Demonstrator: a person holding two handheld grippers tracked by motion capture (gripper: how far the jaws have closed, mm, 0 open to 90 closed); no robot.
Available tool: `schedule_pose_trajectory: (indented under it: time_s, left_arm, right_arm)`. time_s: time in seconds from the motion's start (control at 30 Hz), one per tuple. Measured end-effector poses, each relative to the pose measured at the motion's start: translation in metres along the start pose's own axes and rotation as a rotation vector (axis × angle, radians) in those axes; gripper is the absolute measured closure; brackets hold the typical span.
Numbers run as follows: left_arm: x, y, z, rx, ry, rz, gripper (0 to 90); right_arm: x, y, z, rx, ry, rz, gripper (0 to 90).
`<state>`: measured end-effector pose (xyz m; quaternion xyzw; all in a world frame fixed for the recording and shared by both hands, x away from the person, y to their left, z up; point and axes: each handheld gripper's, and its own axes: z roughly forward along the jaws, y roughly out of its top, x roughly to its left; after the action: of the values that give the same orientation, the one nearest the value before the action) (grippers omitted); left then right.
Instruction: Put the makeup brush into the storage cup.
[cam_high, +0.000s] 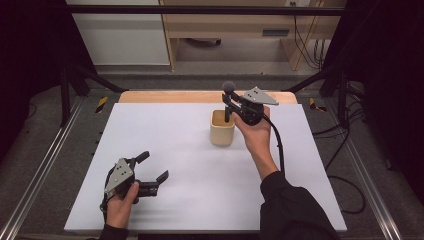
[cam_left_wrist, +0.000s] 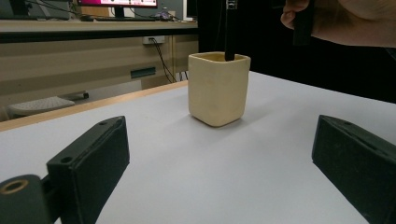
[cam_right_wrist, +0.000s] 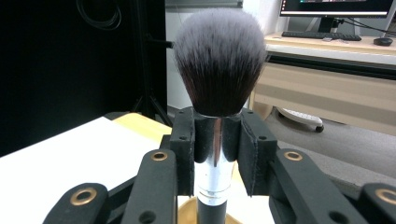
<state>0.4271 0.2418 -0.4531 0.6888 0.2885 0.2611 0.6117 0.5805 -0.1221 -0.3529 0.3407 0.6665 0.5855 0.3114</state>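
Right gripper (cam_right_wrist: 217, 140): the two black jaws are clamping the shiny silver ferrule of a round makeup brush with dark, grey-tipped bristles (cam_right_wrist: 218, 60), just under the bristle head. The brush is standing upright, its black handle dipping into the open mouth of a cream-coloured, squarish ceramic cup (cam_high: 222, 128). In the high view the right gripper (cam_high: 228, 102) is hovering over the cup's 1 o'clock corner, the person's hand (cam_high: 256, 134) gripping it from 4 o'clock.

Left gripper (cam_high: 152, 168): its jaws are gaping wide apart and gripping nothing, resting low near the white tabletop (cam_high: 180, 200) at about 7 o'clock from the cup, well apart from it. In the left gripper view the cup (cam_left_wrist: 218, 88) is sitting between the two spread black pads (cam_left_wrist: 100, 158), farther off.

Cup: standing upright on the white tabletop, toward its 12 o'clock edge.
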Motion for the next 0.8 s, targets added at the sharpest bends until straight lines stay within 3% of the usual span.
schedule_pose_trajectory:
  time_s: [0.8]
  left_arm:
    - [0.0004,0.0015,-0.0015,-0.018,0.007,0.004,1.8]
  right_arm:
    - [0.003,-0.0092,0.0046,0.018,-0.001,-0.003,70.1]
